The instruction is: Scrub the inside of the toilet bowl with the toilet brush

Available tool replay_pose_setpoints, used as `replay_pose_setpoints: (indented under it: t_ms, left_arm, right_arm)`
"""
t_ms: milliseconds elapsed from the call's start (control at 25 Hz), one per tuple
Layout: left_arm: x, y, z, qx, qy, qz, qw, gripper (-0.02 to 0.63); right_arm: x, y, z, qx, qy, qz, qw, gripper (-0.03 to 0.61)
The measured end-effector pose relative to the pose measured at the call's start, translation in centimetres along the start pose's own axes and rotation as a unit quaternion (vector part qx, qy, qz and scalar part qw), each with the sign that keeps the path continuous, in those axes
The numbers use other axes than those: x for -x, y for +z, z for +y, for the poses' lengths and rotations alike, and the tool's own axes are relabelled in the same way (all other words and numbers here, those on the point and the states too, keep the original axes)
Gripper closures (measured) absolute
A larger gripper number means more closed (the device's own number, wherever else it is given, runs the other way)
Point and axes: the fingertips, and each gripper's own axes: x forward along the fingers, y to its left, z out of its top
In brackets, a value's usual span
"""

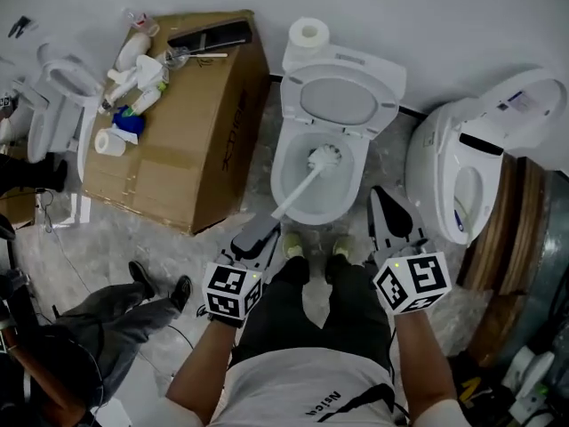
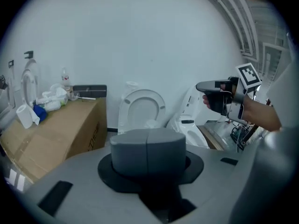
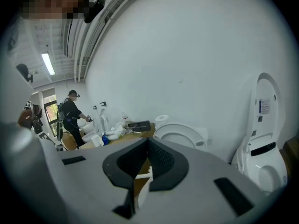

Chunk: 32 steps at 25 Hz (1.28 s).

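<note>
In the head view a white toilet point(image 1: 286, 181) stands ahead of me with its seat and lid point(image 1: 342, 96) raised. The white toilet brush point(image 1: 325, 157) rests with its head in the bowl, and its handle point(image 1: 298, 194) leans over the near left rim. My left gripper point(image 1: 260, 225) hovers just below the handle's end, shut and empty; in the left gripper view its jaws point(image 2: 146, 146) are pressed together with nothing between them. My right gripper point(image 1: 384, 194) hangs at the bowl's near right, tips together point(image 3: 148, 146), holding nothing.
A large cardboard box point(image 1: 191, 149) with bottles and rags on top stands left of the toilet. A paper roll point(image 1: 308, 34) sits on the cistern. Another toilet point(image 1: 471, 167) stands at the right and one point(image 1: 62, 96) at far left. A person's legs point(image 1: 133, 310) are at lower left.
</note>
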Motion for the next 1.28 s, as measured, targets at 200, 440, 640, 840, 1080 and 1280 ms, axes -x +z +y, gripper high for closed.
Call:
replay_pose_setpoints:
  t_ms: [200,440,640,840,1080,1280]
  left_arm:
    - [-6.0,-4.8,2.2,0.004,0.001,0.056,0.9984,0.46]
    - [-10.7,-9.7,2.9,-0.001,0.006,0.12,0.9927,0.46]
    - [-13.7,-12.9,3.4,-0.054,0.011,0.186,0.9809,0.46]
    - [-15.9,-16.1,3.9,-0.103,-0.002,0.238,0.9659,0.46]
    - [-18.3,-18.4,4.2,-0.124,-0.018,0.263,0.9567,0.46]
    - [-19.4,-20.1,3.8,-0.138,-0.024,0.287,0.9476,0.46]
  right_arm:
    - [-5.1,-5.3,-3.8,-0.02,0.004,0.03,0.999,0.566]
    - [-9.4,-10.7,-7.8,-0.036,0.009,0.062,0.997,0.566]
    - [-11.1,-13.4,-10.1,-0.066,0.007,0.068,0.996,0.566]
    - [-11.1,-16.2,-10.9,-0.083,0.006,0.072,0.994,0.566]
    - [-11.6,-19.3,-11.6,-0.088,0.001,0.078,0.993,0.566]
    - [-12.5,-20.7,-11.4,-0.076,-0.005,0.085,0.993,0.566]
